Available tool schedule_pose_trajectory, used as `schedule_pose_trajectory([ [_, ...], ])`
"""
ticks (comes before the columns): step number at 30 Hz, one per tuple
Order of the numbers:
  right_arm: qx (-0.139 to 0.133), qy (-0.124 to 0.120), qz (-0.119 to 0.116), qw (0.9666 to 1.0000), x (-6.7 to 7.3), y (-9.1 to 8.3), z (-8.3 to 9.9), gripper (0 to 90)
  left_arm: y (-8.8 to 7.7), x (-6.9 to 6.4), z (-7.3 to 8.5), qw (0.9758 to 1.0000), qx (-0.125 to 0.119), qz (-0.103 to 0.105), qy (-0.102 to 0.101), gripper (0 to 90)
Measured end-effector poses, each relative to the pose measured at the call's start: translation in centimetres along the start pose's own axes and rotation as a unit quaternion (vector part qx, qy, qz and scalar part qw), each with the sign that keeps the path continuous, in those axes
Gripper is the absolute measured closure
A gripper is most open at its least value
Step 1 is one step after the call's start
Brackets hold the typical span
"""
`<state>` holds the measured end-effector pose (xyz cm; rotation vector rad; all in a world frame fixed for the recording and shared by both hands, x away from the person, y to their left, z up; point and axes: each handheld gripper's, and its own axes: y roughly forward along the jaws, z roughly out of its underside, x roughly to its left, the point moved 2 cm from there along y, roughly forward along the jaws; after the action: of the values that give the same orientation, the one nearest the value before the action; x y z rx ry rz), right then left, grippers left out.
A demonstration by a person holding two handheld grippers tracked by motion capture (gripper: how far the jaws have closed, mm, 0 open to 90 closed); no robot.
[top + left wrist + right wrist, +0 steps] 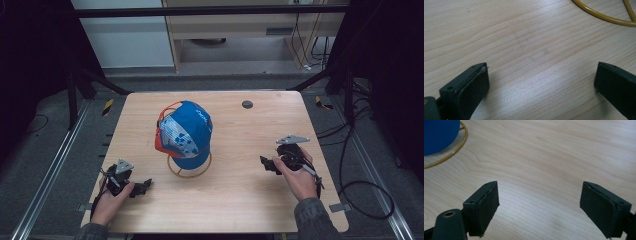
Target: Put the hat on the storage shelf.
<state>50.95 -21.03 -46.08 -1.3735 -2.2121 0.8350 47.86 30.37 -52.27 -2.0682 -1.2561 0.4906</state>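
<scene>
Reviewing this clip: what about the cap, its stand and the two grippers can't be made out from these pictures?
- Cap: the print on its side panel is too small to read in the high view.
- Wire stand: its upper part is hidden under the cap; both gripper views cut its ring off at the edge.
- Left gripper and right gripper: jaws small and dark in the high view.

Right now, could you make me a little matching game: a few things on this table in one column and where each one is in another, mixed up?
Things:
1. cap
2. yellow ring
3. left gripper
4. dark disc

Places:
A. near the table's far edge
B. on the stand at the middle
C. flat on the wood under the cap
D. near corner, in a hand, jaws open

Pairs: 1-B, 2-C, 3-D, 4-A
</scene>
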Motion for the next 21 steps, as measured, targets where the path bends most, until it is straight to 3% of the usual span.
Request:
schedule_pose_trajectory([
  [7, 0.03, 0.002, -0.001, 0.9995, 1.0, 1.9, 2.4, 15.1, 0.0, 0.0, 0.0, 1.0, 0.0, 0.0, 0.0, 0.0],
  [13, 0.037, 0.015, 0.002, 0.9992, 1.9, 3.6, 3.8, 13.8, 0.0, 0.0, 0.0, 1.0, 0.0, 0.0, 0.0, 0.0],
  [21, 0.002, 0.017, 0.04, 0.9991, 2.8, 4.7, 4.6, 7.5, 0.0, 0.0, 0.0, 1.0, 0.0, 0.0, 0.0, 0.0],
])
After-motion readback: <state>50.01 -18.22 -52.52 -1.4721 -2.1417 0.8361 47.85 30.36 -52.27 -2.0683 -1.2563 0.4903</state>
